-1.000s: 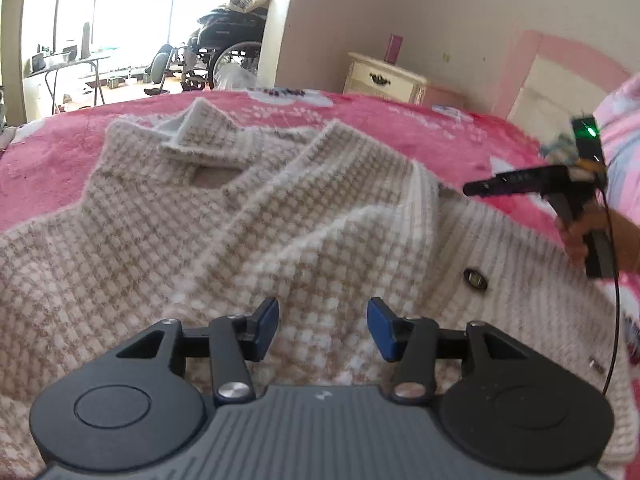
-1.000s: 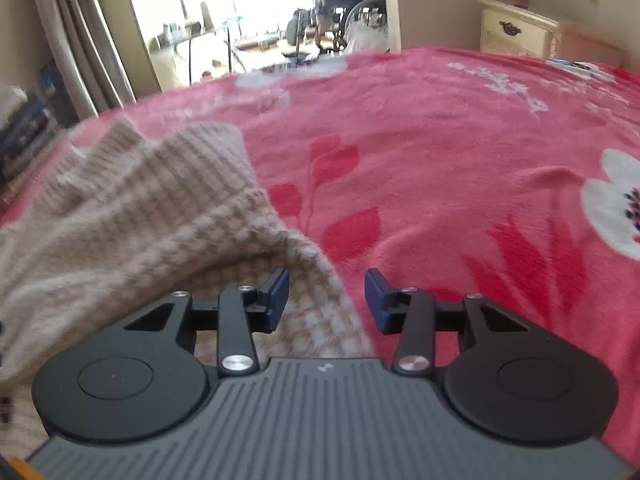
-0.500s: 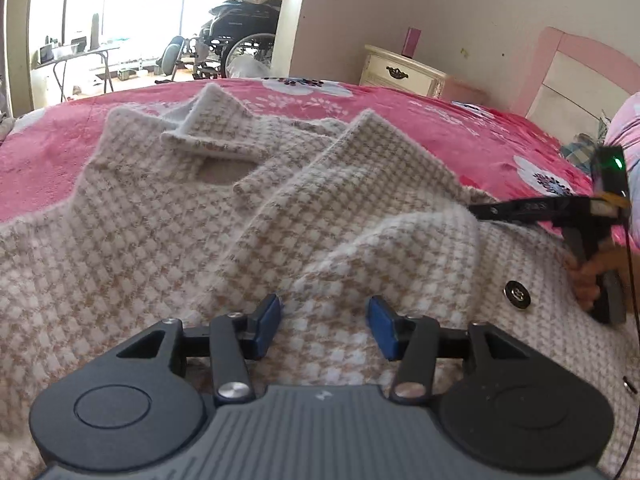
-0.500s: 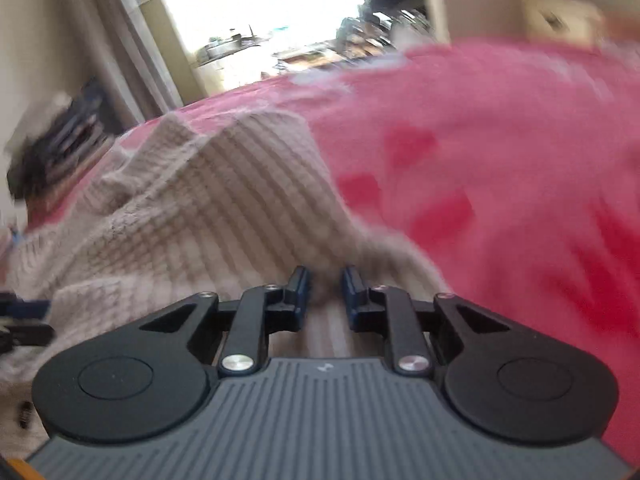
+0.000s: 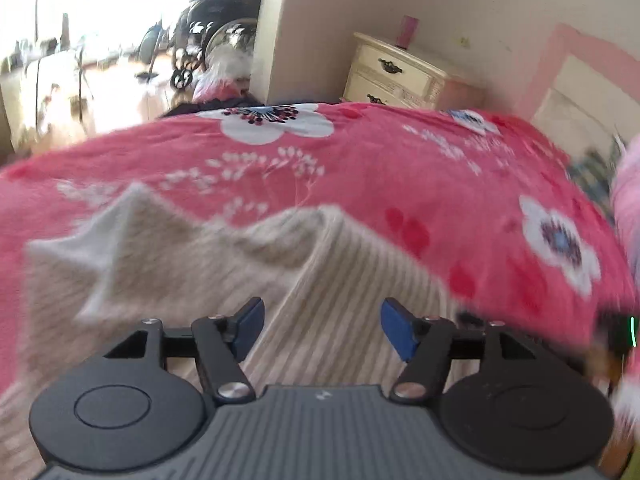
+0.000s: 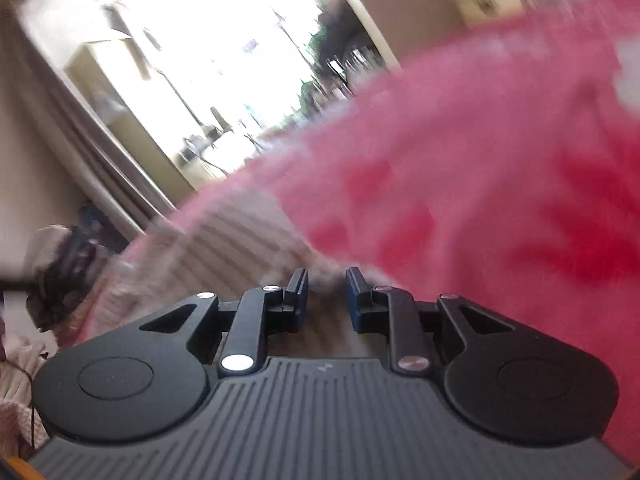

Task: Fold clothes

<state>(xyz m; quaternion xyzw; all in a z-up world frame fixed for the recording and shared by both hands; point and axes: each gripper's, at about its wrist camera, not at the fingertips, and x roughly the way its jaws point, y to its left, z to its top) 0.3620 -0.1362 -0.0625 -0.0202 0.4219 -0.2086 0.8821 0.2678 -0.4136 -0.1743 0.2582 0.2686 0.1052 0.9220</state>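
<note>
Sweater fabric, beige knit, sits pinched between the nearly closed pads of your right tongs, blurred by motion. Your left tongs hang wide apart and empty above the sweater, which lies on the red floral bed.

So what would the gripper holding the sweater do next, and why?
Probably carry the pinched edge across toward the sweater's middle. The right gripper has its jaws nearly shut on the beige sweater, lifted off the pink blanket, while the left gripper hangs open above it, gripping nothing.
</note>
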